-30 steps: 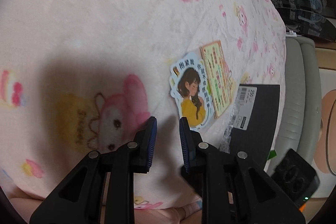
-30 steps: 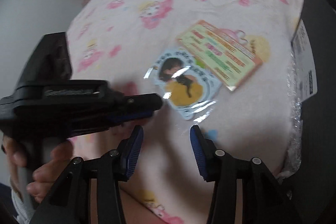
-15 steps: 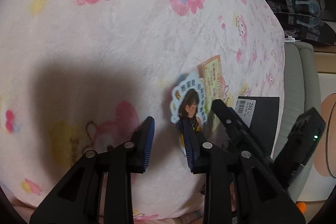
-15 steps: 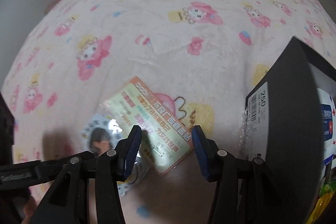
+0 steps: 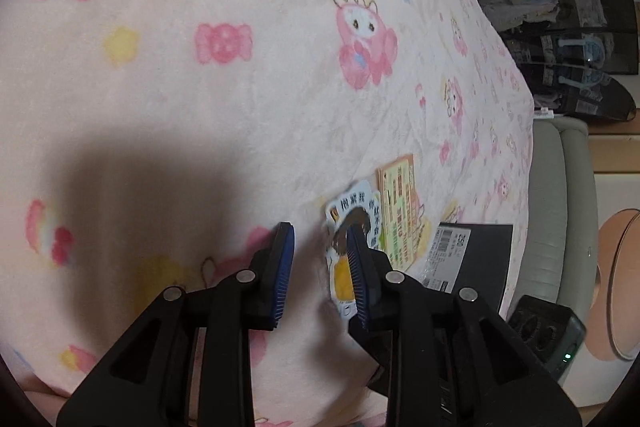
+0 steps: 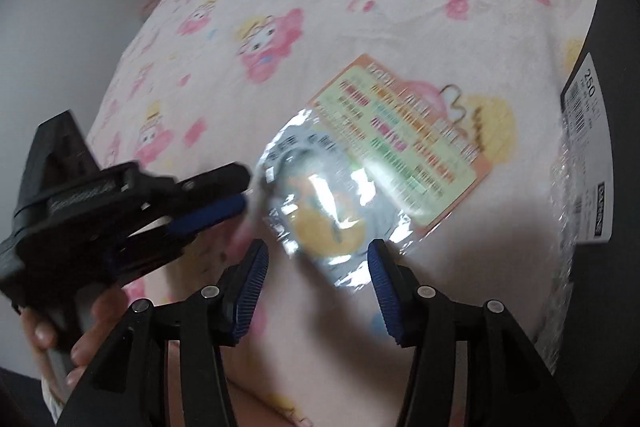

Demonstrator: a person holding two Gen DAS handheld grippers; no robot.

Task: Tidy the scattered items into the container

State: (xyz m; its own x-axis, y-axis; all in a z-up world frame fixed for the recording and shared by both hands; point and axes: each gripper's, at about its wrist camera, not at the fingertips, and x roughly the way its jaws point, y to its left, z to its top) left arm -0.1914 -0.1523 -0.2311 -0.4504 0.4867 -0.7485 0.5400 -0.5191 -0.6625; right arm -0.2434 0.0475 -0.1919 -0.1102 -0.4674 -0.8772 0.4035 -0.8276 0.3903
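Left wrist view: left gripper hovers over the pink blanket, jaws narrow with nothing between them; the sticker lies just right of its right finger.
Items: one sticker in a clear sleeve, one card touching it on the far right side.
Container: one black box to the right, near the card.
Right wrist view: right gripper above the sticker, jaws opening to a middling gap, nothing between them; the sleeve's near edge sits just beyond the fingertips.
Other tool: left gripper reaches in from the left, its tip at the sticker's left edge; whether it touches is unclear through blur.
Card: card lies partly under the sticker's far right side.
Box: box at the right edge, clear wrap along its side.
Risk: the flat, glossy sleeve may slide on the soft blanket instead of lifting, because pads have no edge to catch.
Risk: both grippers crowd one sticker and could knock together, or drag the card along.
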